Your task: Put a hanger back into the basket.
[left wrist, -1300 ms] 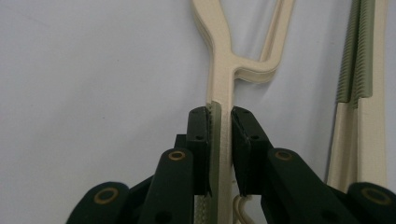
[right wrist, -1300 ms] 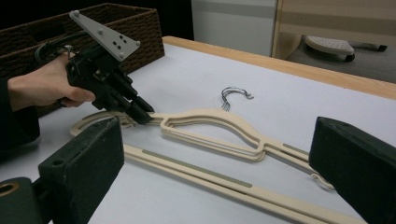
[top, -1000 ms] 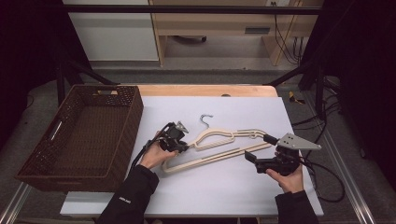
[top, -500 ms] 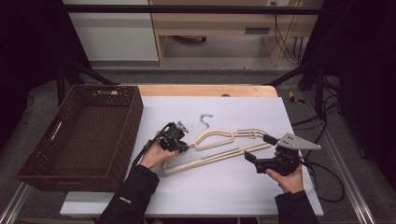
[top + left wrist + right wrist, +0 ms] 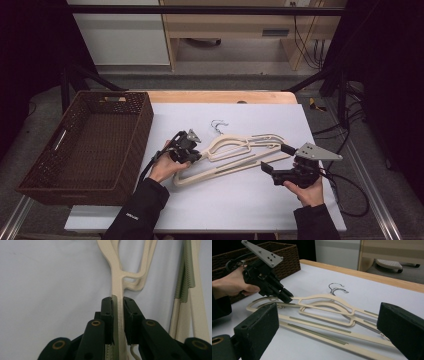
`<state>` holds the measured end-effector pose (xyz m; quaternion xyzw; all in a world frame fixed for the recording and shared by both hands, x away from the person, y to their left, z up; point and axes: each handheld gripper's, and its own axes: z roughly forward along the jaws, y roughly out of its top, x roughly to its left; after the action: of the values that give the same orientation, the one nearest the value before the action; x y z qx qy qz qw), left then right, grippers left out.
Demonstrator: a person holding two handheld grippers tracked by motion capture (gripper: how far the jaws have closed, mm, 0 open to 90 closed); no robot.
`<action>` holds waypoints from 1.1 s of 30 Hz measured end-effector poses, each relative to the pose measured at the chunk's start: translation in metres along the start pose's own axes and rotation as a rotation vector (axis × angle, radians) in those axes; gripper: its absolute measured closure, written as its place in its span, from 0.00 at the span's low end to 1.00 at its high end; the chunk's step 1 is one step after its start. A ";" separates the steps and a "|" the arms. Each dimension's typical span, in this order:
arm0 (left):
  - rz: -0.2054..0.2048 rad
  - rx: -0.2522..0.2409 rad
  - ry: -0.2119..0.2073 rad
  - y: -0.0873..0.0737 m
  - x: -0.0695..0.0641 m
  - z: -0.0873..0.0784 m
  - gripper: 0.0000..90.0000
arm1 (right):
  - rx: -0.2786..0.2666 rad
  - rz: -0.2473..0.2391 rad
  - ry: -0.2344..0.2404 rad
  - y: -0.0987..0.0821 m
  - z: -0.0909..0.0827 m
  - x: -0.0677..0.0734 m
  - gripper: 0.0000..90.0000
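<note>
Cream hangers (image 5: 240, 150) lie stacked on the white table top, their metal hooks (image 5: 217, 125) pointing toward the far side. My left gripper (image 5: 198, 157) is shut on the left arm of a cream hanger (image 5: 116, 277), and both pads clamp the thin bar in the left gripper view (image 5: 117, 305). My right gripper (image 5: 276, 158) stands open at the hangers' right end, one jaw on each side of the bars without touching them. From the right gripper view, the hangers (image 5: 324, 305) stretch between its wide jaws (image 5: 329, 315), with the left gripper (image 5: 287, 298) pinching the far end.
A dark wicker basket (image 5: 142, 125) stands at the left of the table, close behind the left hand. The white table top (image 5: 240, 210) ends at a wooden strip (image 5: 225, 96) along the far side. Cables trail off the right edge.
</note>
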<state>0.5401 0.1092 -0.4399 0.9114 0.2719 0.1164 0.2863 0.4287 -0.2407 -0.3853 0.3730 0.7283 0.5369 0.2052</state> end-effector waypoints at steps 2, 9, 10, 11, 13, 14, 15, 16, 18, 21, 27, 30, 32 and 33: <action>0.014 -0.017 0.016 0.000 -0.005 -0.003 0.88 | -0.004 0.003 0.000 0.000 0.001 0.000 0.06; 0.034 -0.073 0.047 -0.002 -0.020 -0.013 0.88 | 0.019 0.004 0.006 0.002 0.018 0.005 0.08; 0.037 -0.072 0.050 -0.003 -0.021 -0.015 0.88 | 0.028 0.001 0.009 0.003 0.022 0.006 0.08; 0.040 -0.076 0.054 -0.003 -0.023 -0.017 0.88 | 0.035 -0.002 0.007 0.003 0.026 0.007 0.08; 0.043 -0.081 0.065 -0.003 -0.026 -0.020 0.88 | 0.048 0.006 0.010 0.005 0.036 0.009 0.09; 0.046 -0.080 0.070 -0.003 -0.028 -0.022 0.88 | 0.048 0.006 0.010 0.005 0.036 0.009 0.09; 0.049 -0.080 0.078 -0.003 -0.031 -0.024 0.88 | 0.050 0.007 0.009 0.007 0.040 0.009 0.10; 0.049 -0.094 0.088 -0.004 -0.034 -0.024 0.88 | 0.049 0.007 0.011 0.008 0.043 0.010 0.10; 0.057 -0.088 0.093 -0.004 -0.038 -0.028 0.88 | 0.041 0.020 0.011 0.013 0.054 0.012 0.12; 0.063 -0.104 0.107 -0.006 -0.043 -0.031 0.88 | 0.048 0.029 0.006 0.017 0.066 0.012 0.15; 0.065 -0.109 0.123 -0.008 -0.050 -0.036 0.88 | 0.073 0.022 -0.013 0.023 0.089 0.013 0.18; 0.068 -0.111 0.132 -0.008 -0.054 -0.036 0.88 | 0.076 0.023 -0.015 0.025 0.096 0.012 0.20; 0.069 -0.121 0.138 -0.008 -0.056 -0.036 0.88 | 0.080 0.030 -0.013 0.026 0.103 0.013 0.21; 0.066 -0.119 0.135 -0.008 -0.057 -0.036 0.88 | 0.084 0.035 -0.014 0.026 0.111 0.012 0.23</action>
<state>0.4758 0.0993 -0.4188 0.8913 0.2530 0.2030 0.3169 0.5073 -0.1581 -0.3974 0.3977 0.7421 0.5068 0.1849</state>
